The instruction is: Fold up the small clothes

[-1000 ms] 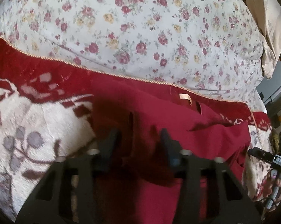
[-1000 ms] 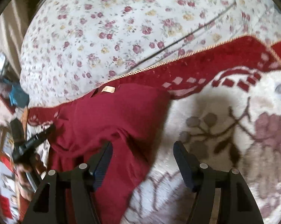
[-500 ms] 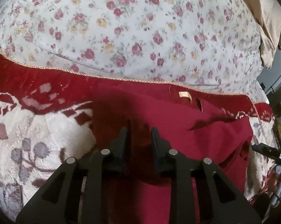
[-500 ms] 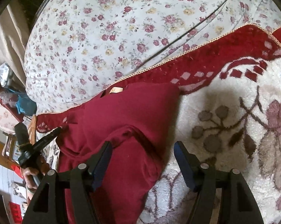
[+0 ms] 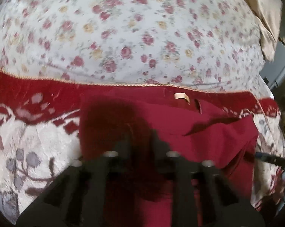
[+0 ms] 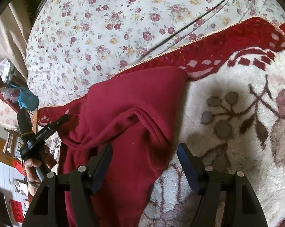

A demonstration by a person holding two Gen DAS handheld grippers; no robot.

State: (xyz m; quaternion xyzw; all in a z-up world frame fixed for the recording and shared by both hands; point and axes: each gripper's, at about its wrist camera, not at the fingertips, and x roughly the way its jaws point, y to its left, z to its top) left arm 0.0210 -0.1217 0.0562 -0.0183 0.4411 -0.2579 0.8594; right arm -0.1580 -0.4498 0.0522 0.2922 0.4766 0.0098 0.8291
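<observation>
One floral bedspread [image 5: 134,37], white with small red and yellow roses, fills the far half of both views. On it lies one plush blanket [image 6: 237,113], cream with a red border, one gold cord edging [image 5: 123,84] and grey-brown flower motifs. On the blanket lies the one garment to be folded, a dark red piece of clothing [image 6: 127,102], its far edge along the blanket's border; one pale label [image 5: 181,96] shows near that edge.

My left tongs [image 5: 140,141] are blurred; their jaws have just been closing, with a ridge of the red cloth between them, and they now stand nearly together, pinching that cloth. My right tongs [image 6: 144,162] are spread wide, one blue-padded finger over the red cloth and the other over the bare blanket, nothing grasped.

In the right view one hand [image 6: 38,164] holds the handle of the left tool at the left edge.
</observation>
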